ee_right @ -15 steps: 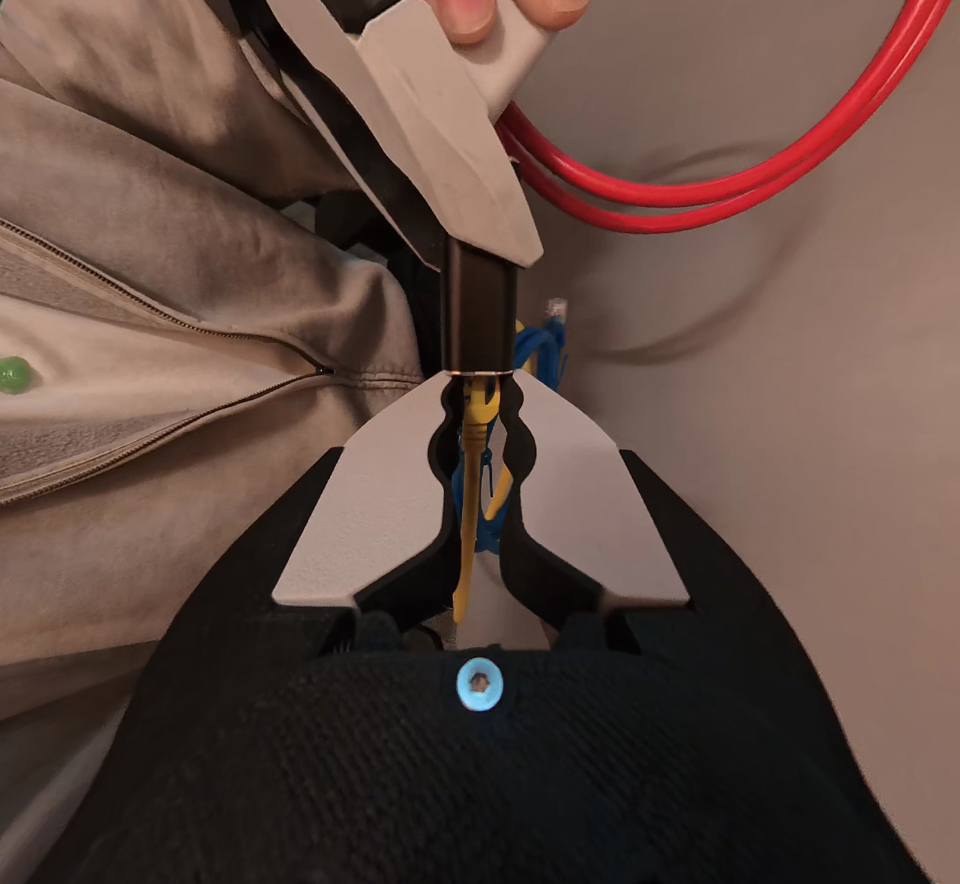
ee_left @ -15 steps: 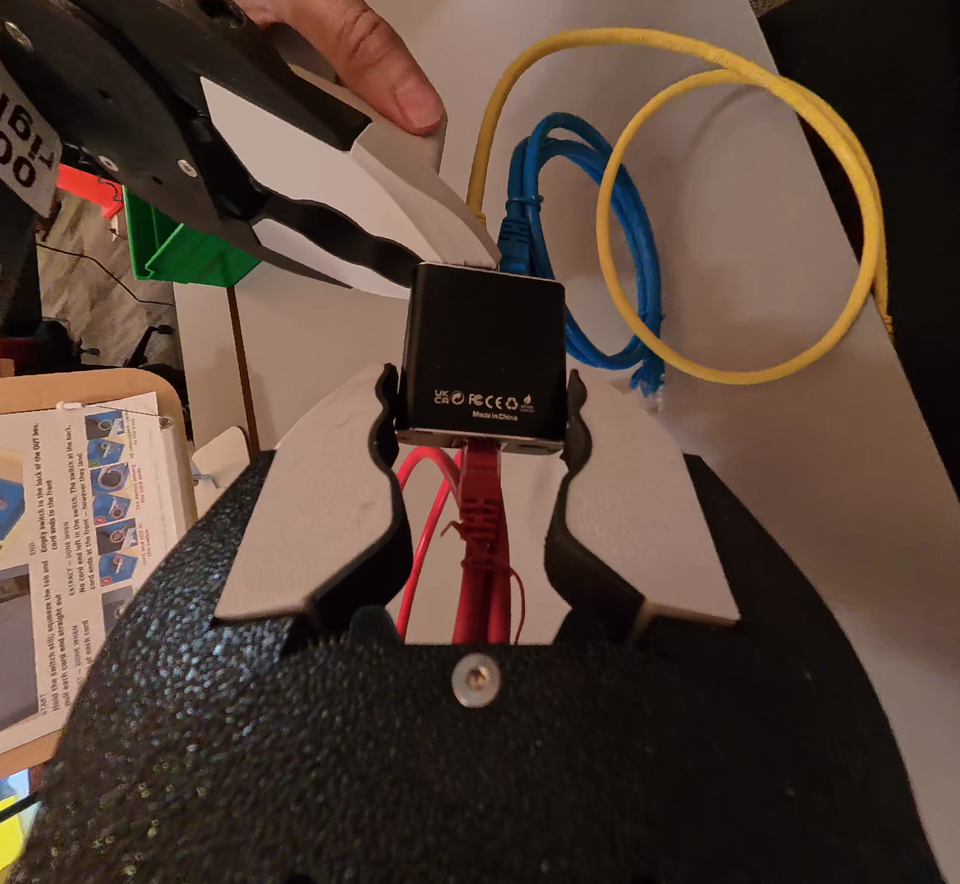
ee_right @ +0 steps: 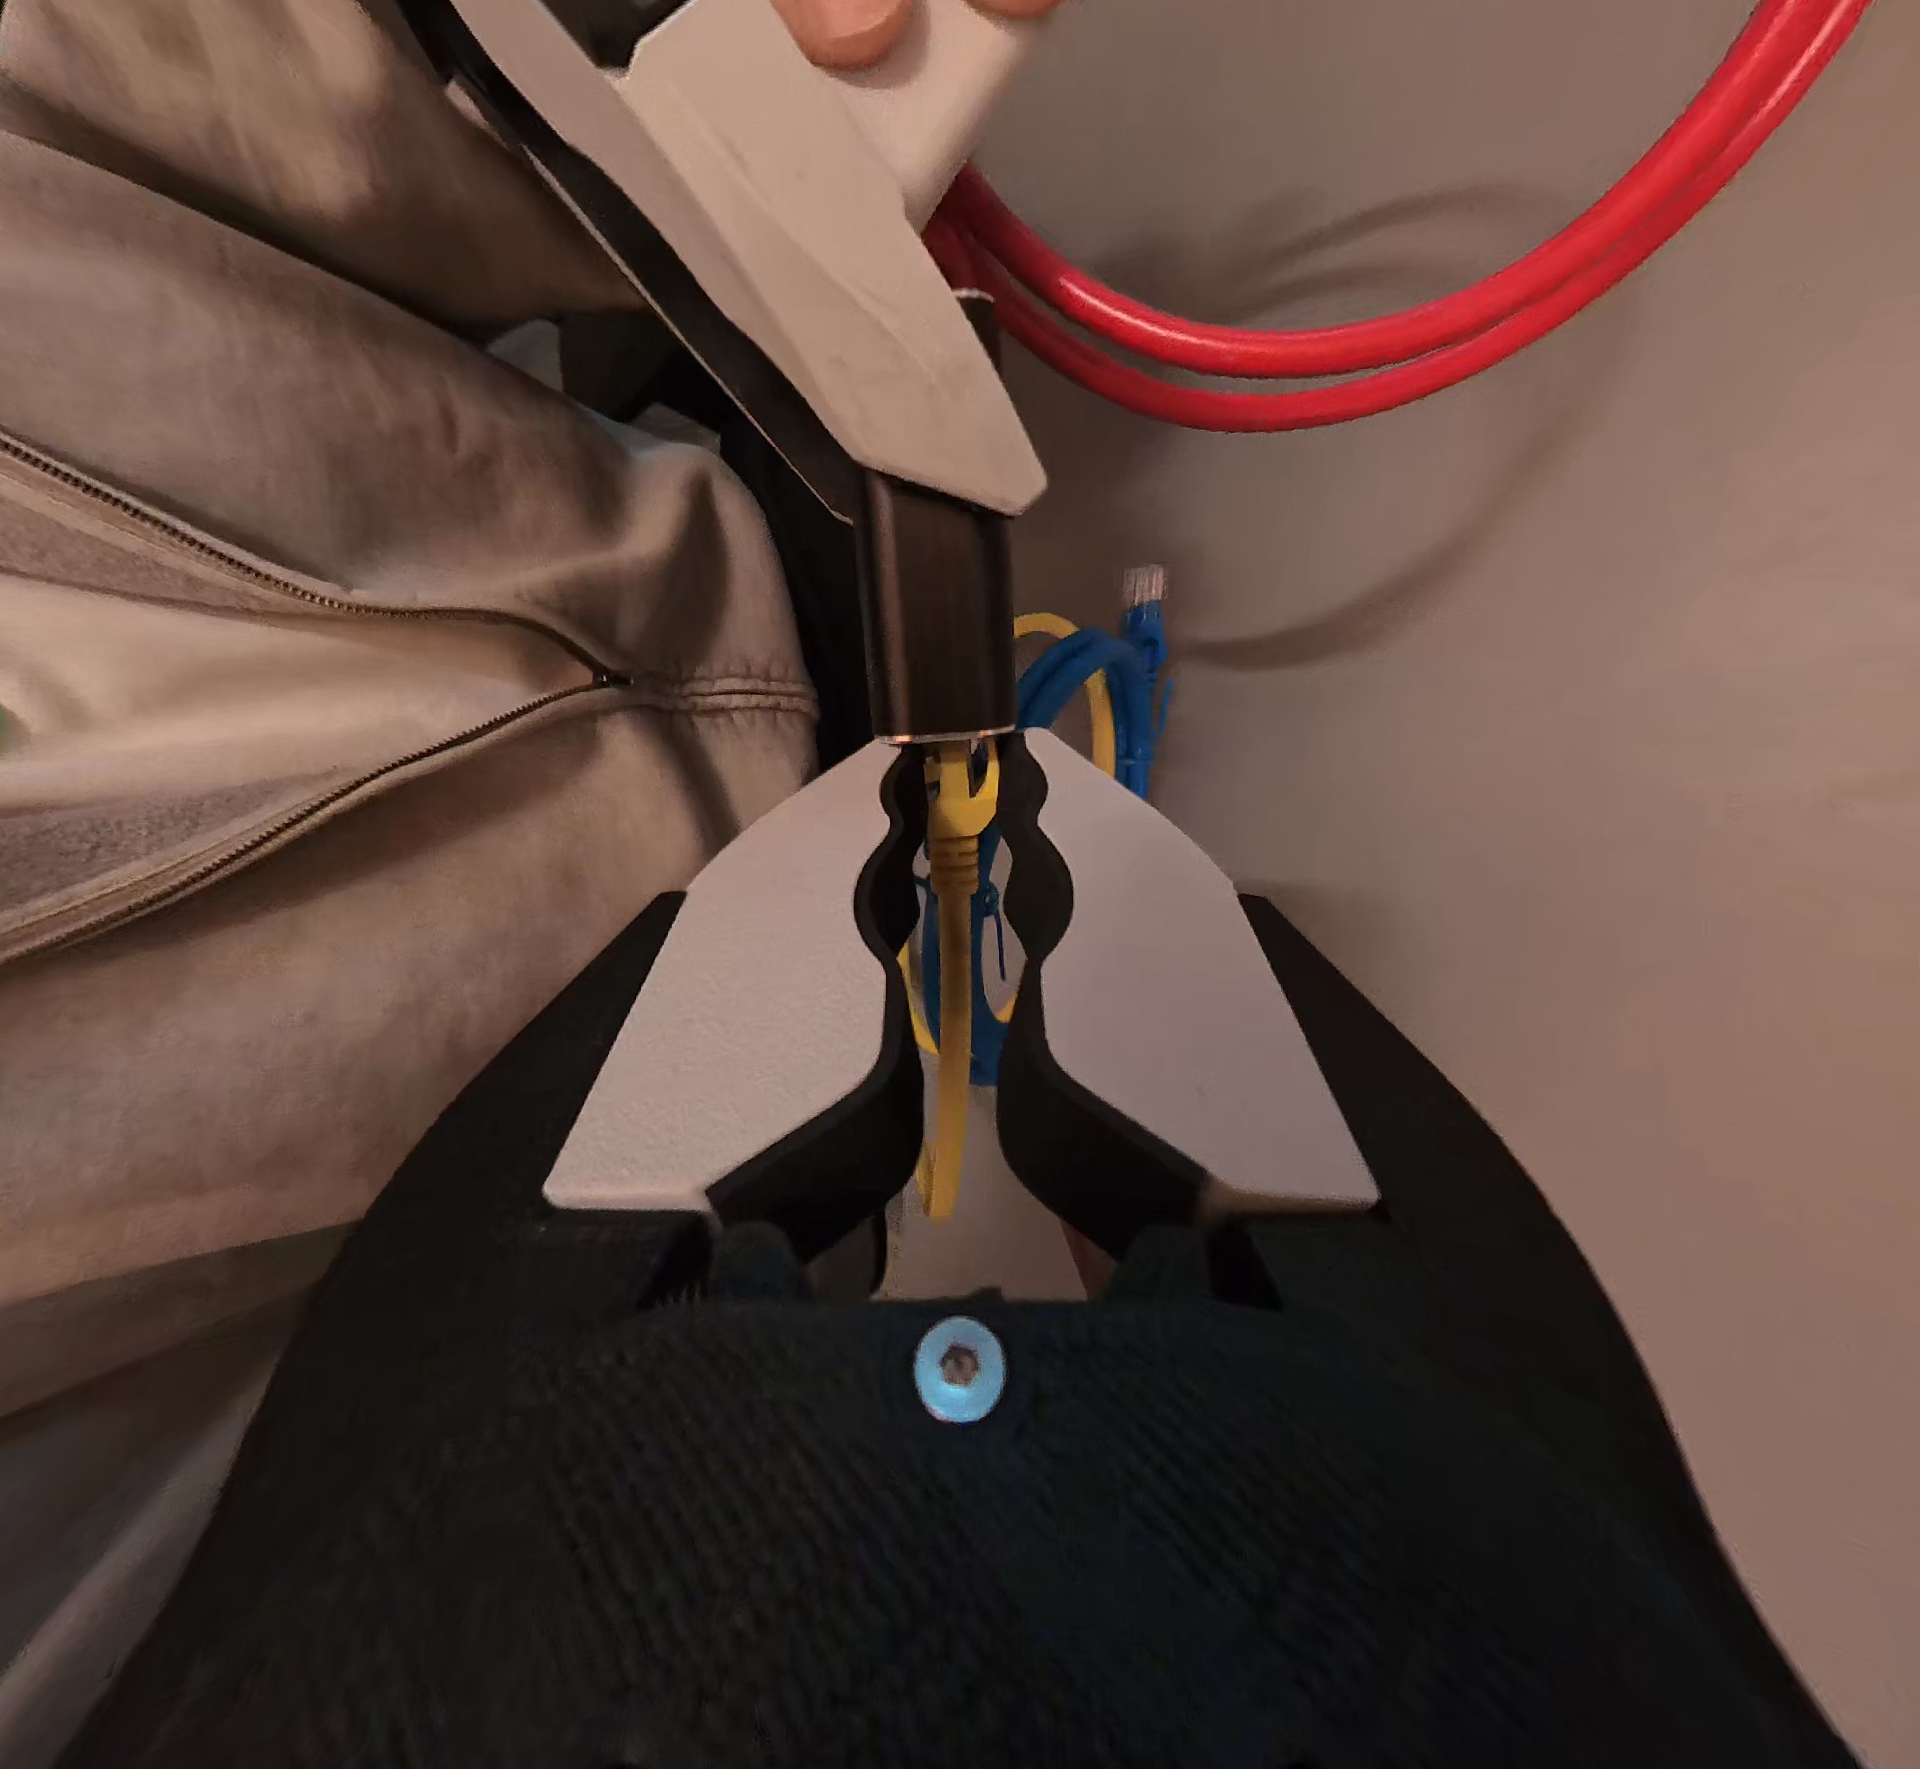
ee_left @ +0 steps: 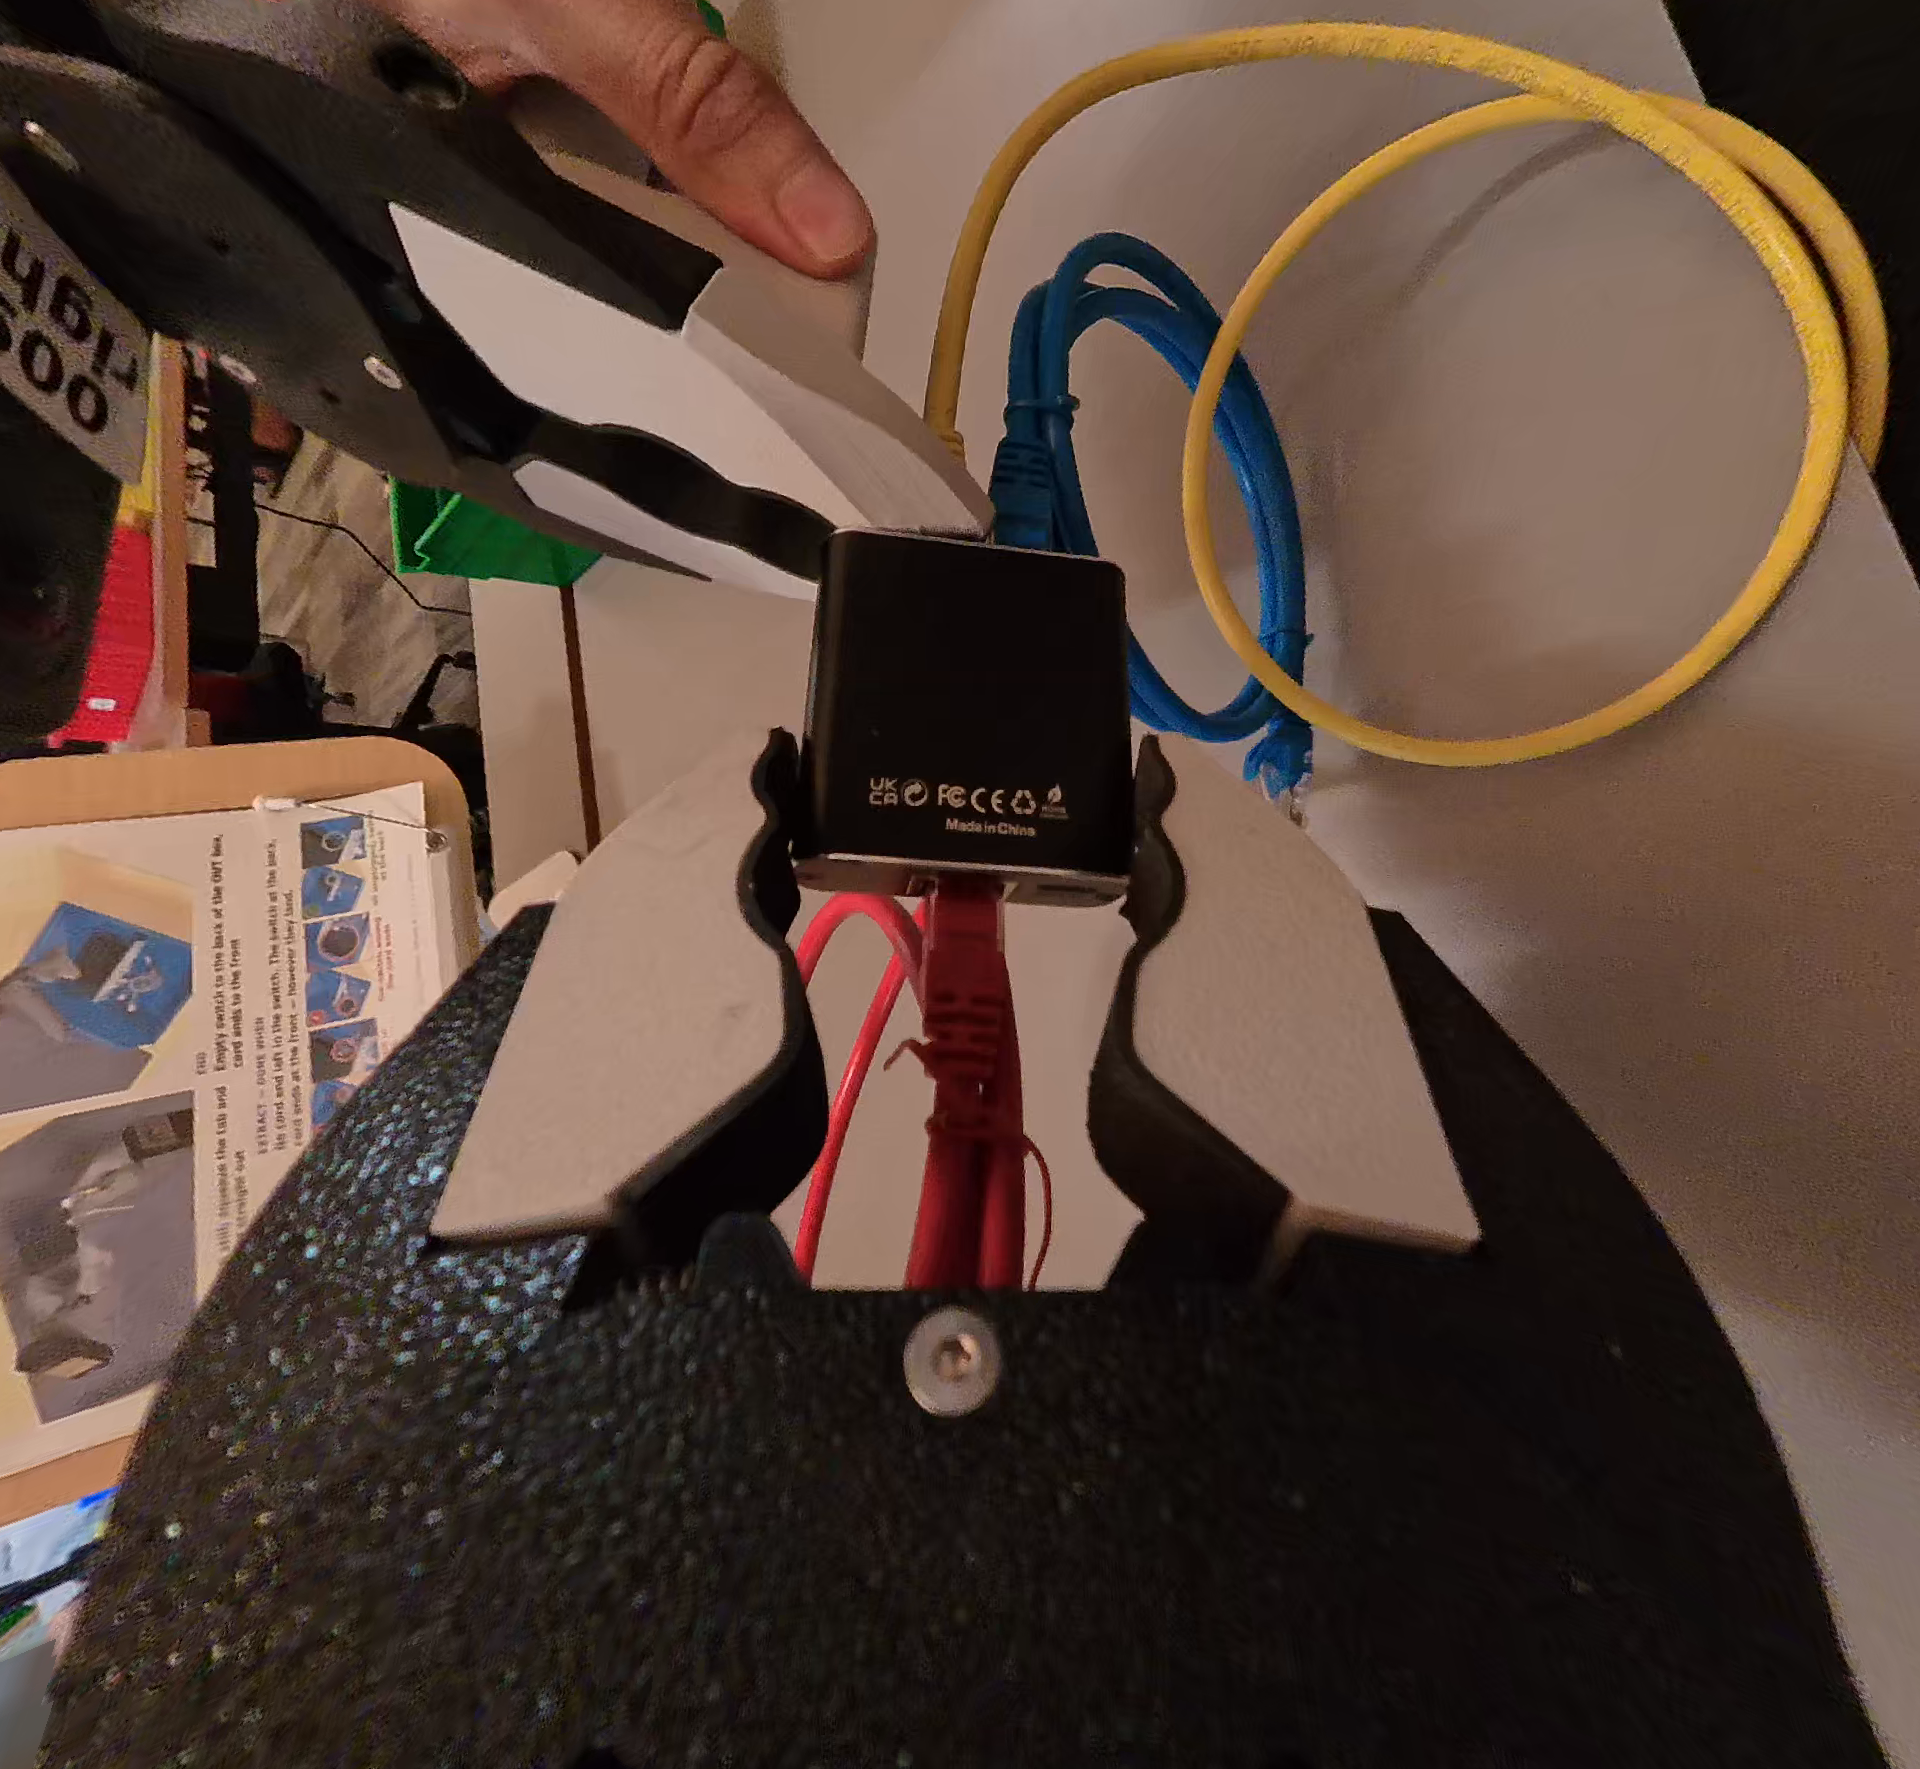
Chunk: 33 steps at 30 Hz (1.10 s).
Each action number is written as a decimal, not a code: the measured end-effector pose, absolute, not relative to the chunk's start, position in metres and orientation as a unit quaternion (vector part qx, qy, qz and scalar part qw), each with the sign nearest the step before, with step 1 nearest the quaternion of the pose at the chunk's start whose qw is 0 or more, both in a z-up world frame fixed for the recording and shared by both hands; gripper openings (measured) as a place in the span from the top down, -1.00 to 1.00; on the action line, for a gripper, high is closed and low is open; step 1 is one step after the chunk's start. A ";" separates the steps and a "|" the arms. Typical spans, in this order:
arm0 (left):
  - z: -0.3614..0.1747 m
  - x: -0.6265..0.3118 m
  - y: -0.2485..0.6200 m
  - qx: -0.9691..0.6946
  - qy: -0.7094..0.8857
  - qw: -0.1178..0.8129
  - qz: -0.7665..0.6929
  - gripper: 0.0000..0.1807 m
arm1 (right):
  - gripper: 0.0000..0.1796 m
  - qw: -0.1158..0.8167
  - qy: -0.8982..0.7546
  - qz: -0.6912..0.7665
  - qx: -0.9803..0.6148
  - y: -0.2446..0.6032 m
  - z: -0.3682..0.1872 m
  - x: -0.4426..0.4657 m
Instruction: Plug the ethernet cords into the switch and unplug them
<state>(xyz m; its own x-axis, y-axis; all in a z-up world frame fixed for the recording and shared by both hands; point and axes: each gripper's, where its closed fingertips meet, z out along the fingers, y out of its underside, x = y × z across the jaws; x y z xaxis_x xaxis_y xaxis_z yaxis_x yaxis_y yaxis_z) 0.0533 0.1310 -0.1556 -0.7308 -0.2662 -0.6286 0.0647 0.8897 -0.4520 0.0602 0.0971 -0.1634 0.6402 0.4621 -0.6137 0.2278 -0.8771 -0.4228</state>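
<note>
Left wrist view: left gripper (ee_left: 966,815) clamps the black switch (ee_left: 966,691) by its sides.
Right wrist view: right gripper (ee_right: 961,763) is nearly closed around the yellow plug (ee_right: 956,810) at the switch.

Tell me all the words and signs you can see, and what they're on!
I may say where writing sits, not read it out:
Switch: white words and small symbols near its lower edge, sharp.
Paper sheet, left: photos with black and red lines of writing, small.
White tag on the right tongs: big black characters, cut off by the edge.
Right wrist view: no writing.
</note>
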 end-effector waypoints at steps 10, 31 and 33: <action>-0.159 0.062 0.136 -0.076 0.896 0.381 -0.217 0.32 | 0.83 0.136 -0.210 0.366 -0.896 0.103 -0.169 0.074; -0.169 0.097 0.164 -0.097 0.873 0.382 -0.288 0.32 | 0.83 0.122 -0.185 0.396 -0.891 0.132 -0.175 0.109; -0.172 0.088 0.156 -0.097 0.868 0.379 -0.304 0.32 | 0.83 0.134 -0.174 0.389 -0.895 0.125 -0.178 0.100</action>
<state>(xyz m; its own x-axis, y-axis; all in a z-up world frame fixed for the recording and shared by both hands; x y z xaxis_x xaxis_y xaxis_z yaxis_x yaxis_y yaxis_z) 0.0882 0.1564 -0.1723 -0.6936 -0.3994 -0.5995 0.0625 0.7958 -0.6024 0.0999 0.1253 -0.1777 0.6373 0.4161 -0.6486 0.2074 -0.9032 -0.3757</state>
